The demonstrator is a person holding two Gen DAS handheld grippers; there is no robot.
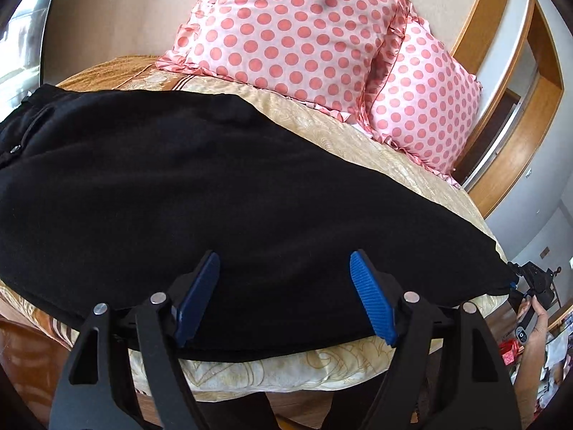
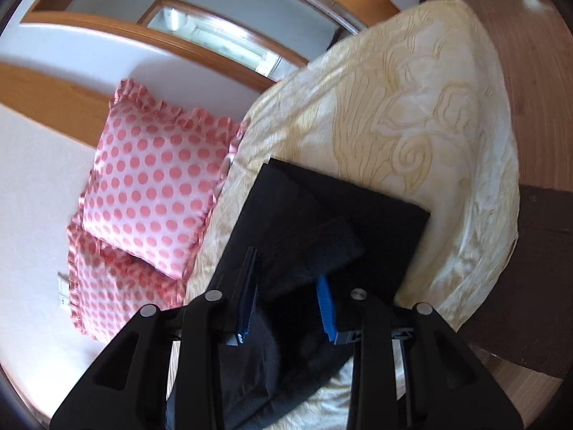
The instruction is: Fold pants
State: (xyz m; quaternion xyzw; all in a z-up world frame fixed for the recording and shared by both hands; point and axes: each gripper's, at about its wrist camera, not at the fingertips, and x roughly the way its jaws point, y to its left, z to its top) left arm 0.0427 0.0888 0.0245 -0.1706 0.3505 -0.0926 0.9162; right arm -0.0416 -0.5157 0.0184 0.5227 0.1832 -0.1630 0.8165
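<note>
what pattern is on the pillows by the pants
Pink pillows with coral-red polka dots and ruffled edges, clearest in the left wrist view.

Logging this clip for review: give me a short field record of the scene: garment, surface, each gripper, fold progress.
garment: black pants, lying lengthwise across the bed, waist end at far left in the left wrist view
surface: bed with cream patterned cover
pillows: two pink dotted pillows at the head
left gripper: open, over the pants' near edge
right gripper: open, fabric bunched between its fingers at the leg end
fold progress: leg end partly lifted; no crosswise fold yet
</note>
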